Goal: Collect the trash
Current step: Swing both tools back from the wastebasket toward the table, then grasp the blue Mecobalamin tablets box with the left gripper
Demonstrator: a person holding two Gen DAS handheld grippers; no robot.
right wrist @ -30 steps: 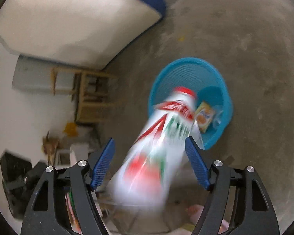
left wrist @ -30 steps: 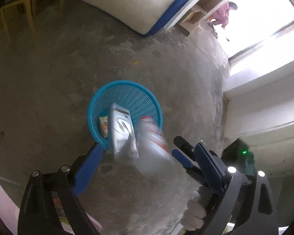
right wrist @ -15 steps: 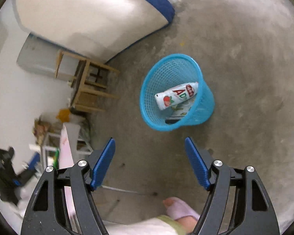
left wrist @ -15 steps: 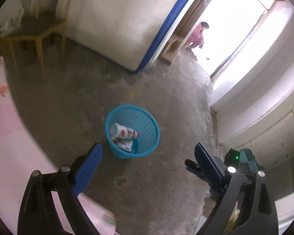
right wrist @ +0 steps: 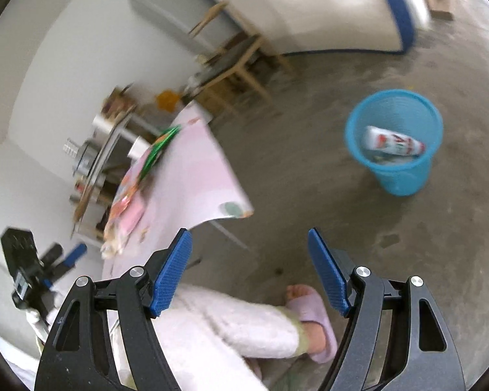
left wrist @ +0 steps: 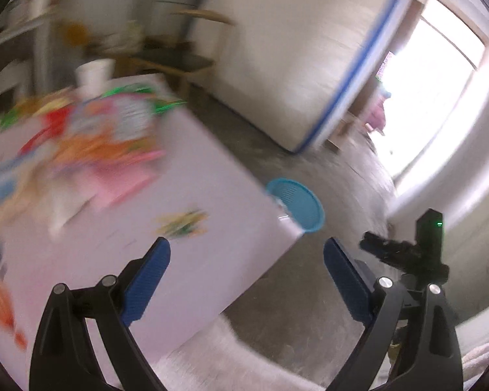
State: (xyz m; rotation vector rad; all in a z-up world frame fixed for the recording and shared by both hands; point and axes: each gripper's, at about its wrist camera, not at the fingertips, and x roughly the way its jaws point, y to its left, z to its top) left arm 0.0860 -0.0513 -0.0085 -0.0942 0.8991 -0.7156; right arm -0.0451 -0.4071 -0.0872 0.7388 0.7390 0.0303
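A blue mesh trash basket (right wrist: 404, 176) stands on the concrete floor, holding a white bottle with red and green print (right wrist: 392, 143) and other trash. In the left wrist view the basket (left wrist: 298, 203) shows just past the table corner. My left gripper (left wrist: 246, 267) is open and empty over the pink table (left wrist: 192, 228), where blurred colourful wrappers (left wrist: 91, 140) and a white cup (left wrist: 93, 75) lie. My right gripper (right wrist: 249, 270) is open and empty, high above the floor, well back from the basket.
A wooden chair (right wrist: 234, 62) stands against a white mattress with blue edging (left wrist: 296, 52). The person's leg and a slippered foot (right wrist: 309, 312) are below the right gripper. The right gripper's body (left wrist: 414, 254) shows in the left view. A bright doorway (left wrist: 433, 91) is far right.
Both grippers have risen and swung away from the basket toward the table. One second ago the bottle and a carton were dropping out of the open jaws; now they lie in the basket.
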